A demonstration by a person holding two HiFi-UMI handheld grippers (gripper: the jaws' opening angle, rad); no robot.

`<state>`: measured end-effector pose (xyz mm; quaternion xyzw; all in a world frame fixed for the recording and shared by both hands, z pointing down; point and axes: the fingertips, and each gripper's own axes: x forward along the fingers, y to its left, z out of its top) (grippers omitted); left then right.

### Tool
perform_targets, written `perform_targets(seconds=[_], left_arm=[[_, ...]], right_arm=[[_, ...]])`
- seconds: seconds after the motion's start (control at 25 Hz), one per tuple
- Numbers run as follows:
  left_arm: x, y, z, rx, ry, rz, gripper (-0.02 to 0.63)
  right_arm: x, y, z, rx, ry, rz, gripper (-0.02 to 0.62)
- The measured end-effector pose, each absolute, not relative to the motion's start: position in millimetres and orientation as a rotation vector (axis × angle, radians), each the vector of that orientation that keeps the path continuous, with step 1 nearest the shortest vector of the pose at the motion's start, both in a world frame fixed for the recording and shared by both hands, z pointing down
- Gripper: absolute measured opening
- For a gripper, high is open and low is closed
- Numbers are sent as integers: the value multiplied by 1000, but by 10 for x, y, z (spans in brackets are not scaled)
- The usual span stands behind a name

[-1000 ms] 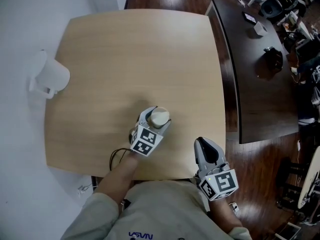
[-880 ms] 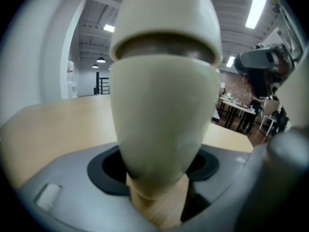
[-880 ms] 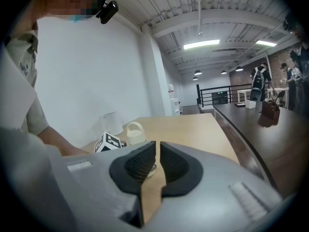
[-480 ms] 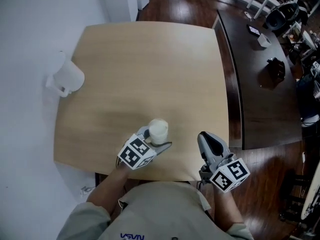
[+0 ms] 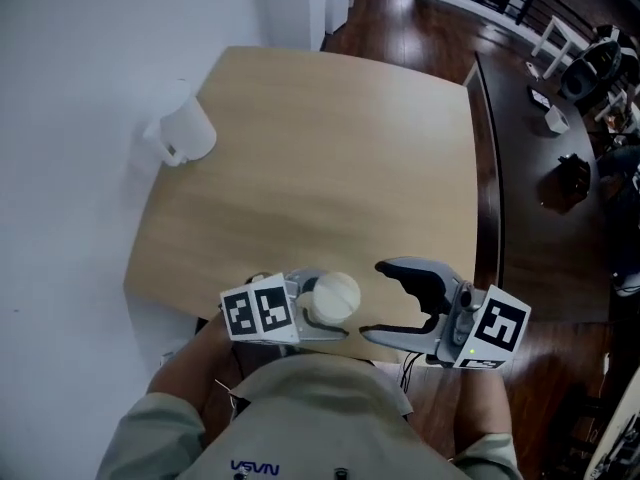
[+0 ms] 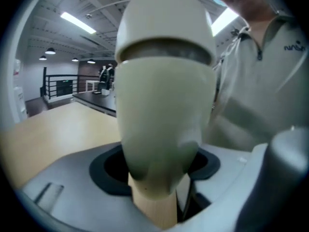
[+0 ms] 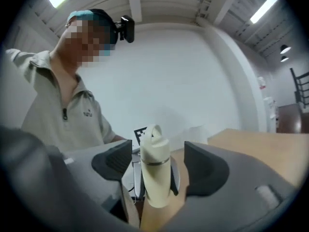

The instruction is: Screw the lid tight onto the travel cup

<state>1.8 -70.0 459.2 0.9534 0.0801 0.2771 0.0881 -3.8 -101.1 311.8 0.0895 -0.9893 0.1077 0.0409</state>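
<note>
Travel cup (image 5: 333, 296) sits clamped in the left gripper (image 5: 320, 313).

light wood table (image 5: 330, 168) | white jug (image 5: 183, 136) beside its left edge | dark table (image 5: 540, 198) at right

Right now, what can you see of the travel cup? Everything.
The travel cup is cream and plastic-looking, with a body that tapers downward. A domed lid with a loop on top sits on it. A thin dark seam marks the join; tightness is unclear. The cup is roughly upright, clamped around the body by the left gripper, over the table's near edge. The right gripper, jaws just opened, faces it with nothing between them and no contact.
</note>
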Motion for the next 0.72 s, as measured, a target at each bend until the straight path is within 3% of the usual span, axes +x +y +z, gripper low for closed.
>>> perform_targets(seconds=[0.36, 0.6, 0.72], left_arm=[[-75, -252, 4333, 2837, 602, 867, 315], [-75, -243, 4342, 2843, 612, 883, 316], [-51, -336, 4355, 2855, 542, 884, 316]], right_arm=[[-526, -635, 2863, -212, -2984, 201, 330], [-641, -586, 2924, -212, -2978, 194, 327], [-610, -662, 2936, -123, -2994, 199, 290]])
